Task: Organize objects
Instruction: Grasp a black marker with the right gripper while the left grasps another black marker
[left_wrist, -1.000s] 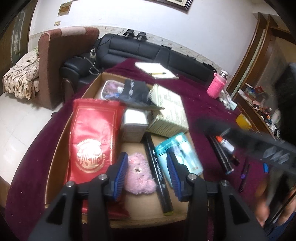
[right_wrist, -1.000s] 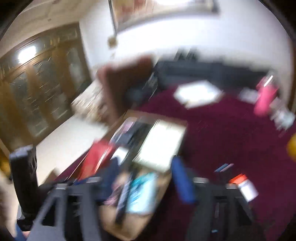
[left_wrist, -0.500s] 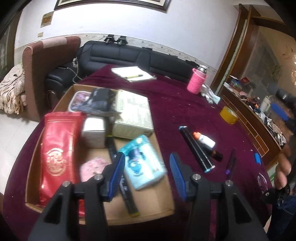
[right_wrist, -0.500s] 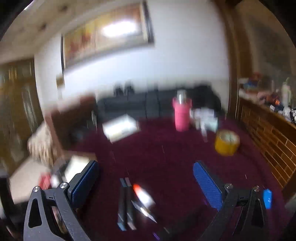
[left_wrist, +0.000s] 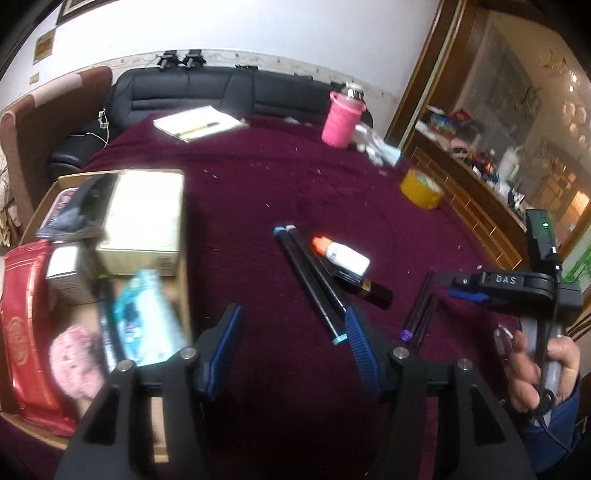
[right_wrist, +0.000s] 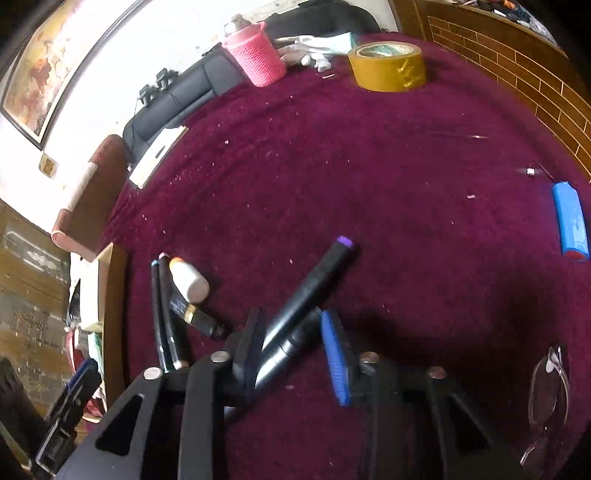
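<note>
Left wrist view: the left gripper (left_wrist: 291, 347) hangs over the maroon tablecloth (left_wrist: 258, 192) with its jaws opening and nothing between them. Just beyond its right finger lie two black markers (left_wrist: 310, 284) side by side, touching a white bottle with an orange cap (left_wrist: 341, 254) and a black-and-gold tube (left_wrist: 364, 286). A cardboard box (left_wrist: 183, 291) at the left holds a red pouch (left_wrist: 22, 332), a pale carton (left_wrist: 144, 218), a teal packet (left_wrist: 147, 321) and a pink fluffy item (left_wrist: 75, 356). At the right a hand (left_wrist: 539, 365) holds the right gripper (left_wrist: 461, 288) low beside the purple-capped marker (left_wrist: 419, 314). Right wrist view: the right gripper's (right_wrist: 291, 343) pads are clamped on the dark body of the purple-capped marker (right_wrist: 314, 280), which slants up and away with its cap clear of the fingers. Farther off sit a yellow tape roll (right_wrist: 388, 66), a pink cup (right_wrist: 256, 53), a blue battery pack (right_wrist: 570, 221) and eyeglasses (right_wrist: 546, 398).
</note>
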